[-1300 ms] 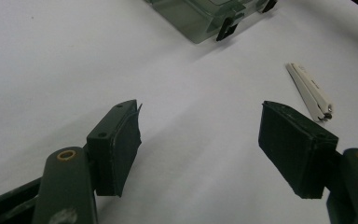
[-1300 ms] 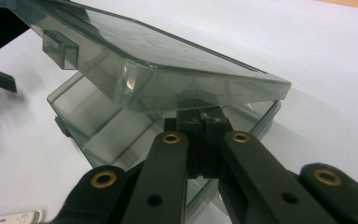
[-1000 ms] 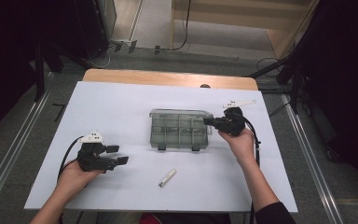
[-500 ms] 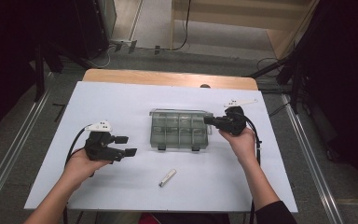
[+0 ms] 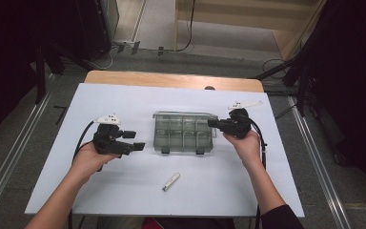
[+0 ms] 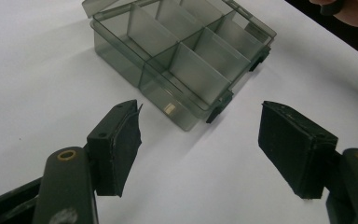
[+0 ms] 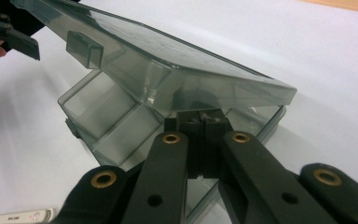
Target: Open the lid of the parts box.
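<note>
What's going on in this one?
A person works on a smoky clear compartment box with two grippers. The right gripper has its jaws shut at the box's edge under the lid, which stands part open. The left gripper is open, short of the box. A small white stick lies nearer the person.

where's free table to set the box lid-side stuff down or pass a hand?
Bare white table runs along the far edge beyond the compartment box, and at the near right past the small white stick. Crowded: the box's right end, where the right gripper sits shut under the lid, and its left, where the open left gripper points.
</note>
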`<state>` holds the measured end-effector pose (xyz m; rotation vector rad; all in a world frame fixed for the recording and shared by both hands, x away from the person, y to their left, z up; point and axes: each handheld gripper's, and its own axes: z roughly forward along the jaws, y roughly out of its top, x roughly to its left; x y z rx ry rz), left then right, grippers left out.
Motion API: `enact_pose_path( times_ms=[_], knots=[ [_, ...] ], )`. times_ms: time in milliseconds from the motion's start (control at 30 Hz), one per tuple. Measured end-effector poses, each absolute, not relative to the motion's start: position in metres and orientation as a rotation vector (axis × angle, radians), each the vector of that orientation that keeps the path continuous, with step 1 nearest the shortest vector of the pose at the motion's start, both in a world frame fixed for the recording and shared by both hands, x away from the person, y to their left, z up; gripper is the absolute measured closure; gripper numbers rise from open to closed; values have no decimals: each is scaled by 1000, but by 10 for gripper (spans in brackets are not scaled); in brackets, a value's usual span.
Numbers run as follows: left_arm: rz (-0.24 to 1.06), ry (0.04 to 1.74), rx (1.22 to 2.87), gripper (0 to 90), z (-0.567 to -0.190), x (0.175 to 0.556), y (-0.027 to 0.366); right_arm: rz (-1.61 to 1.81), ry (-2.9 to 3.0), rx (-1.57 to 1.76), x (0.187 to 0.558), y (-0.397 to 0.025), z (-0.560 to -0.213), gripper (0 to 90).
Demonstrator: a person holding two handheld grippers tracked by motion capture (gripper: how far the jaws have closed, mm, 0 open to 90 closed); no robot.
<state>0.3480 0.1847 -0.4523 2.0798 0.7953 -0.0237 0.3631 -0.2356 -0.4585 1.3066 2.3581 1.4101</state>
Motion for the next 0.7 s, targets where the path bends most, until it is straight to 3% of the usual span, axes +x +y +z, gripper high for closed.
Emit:
enact_pose_path(
  times_ms=[300, 367, 700],
  knots=[
    [-3, 777, 2104, 300, -448, 361, 177, 1409, 2364, 1307, 363, -235, -459, 900],
    [-54, 782, 2069, 318, -448, 368, 177, 1411, 2365, 1307, 363, -235, -459, 900],
    [53, 731, 2094, 318, -443, 383, 164, 1408, 2364, 1310, 364, -234, -459, 900]
  ],
)
